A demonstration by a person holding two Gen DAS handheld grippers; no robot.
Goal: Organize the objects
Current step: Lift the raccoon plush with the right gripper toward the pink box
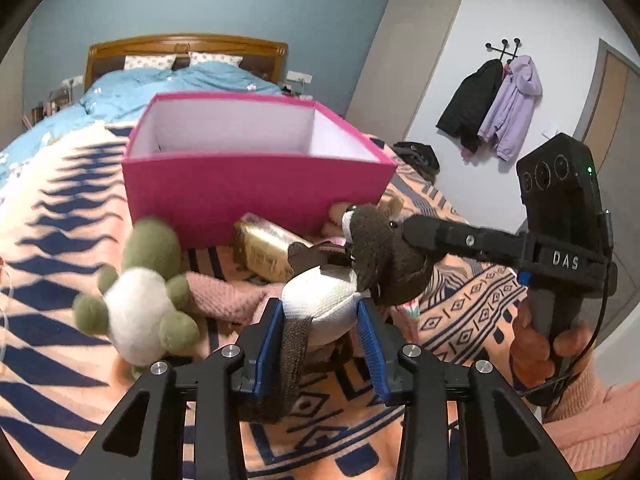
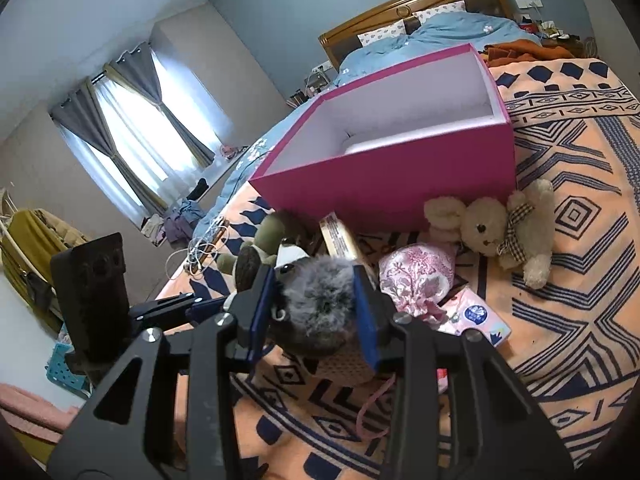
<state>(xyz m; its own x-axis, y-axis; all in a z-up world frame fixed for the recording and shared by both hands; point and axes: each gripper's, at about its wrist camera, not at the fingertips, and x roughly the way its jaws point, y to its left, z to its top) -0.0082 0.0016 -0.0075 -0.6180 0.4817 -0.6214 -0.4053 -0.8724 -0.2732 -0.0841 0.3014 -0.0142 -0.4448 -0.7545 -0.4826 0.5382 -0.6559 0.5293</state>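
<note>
Gripping one brown-and-white plush dog (image 1: 360, 272) from two ends, both grippers work above the patterned blanket (image 1: 460, 312) that covers the foot of the bed. The left gripper (image 1: 322, 320) has its blue pads (image 1: 269, 340) pressed against the toy's white belly, one on each flank, with a brown limb hanging down between them. The right gripper (image 2: 316, 300) is clamped on the dog's fuzzy dark head, its pads squeezing in from either side; in the left wrist view the same gripper (image 1: 420, 236) comes in from the right edge, a hand (image 1: 540, 348) in a pink sleeve wrapped round its handle.

Just behind the dog stands an open pink box (image 1: 256, 196) with a white inside (only its far inner corner shows, so I cannot tell whether anything lies in it). Against the box's near wall leans a gold packet (image 1: 268, 252). A green-and-white plush (image 1: 140, 300) lies on its back toward the blanket's left edge. Near the box's right corner sprawls a cream teddy bear (image 2: 500, 232) with a checked bow, and between it and the dog sit a pink floral pouch (image 2: 416, 280) and a tissue pack (image 2: 480, 320). A white cable (image 2: 200, 252) is coiled at the blanket's left edge.
</note>
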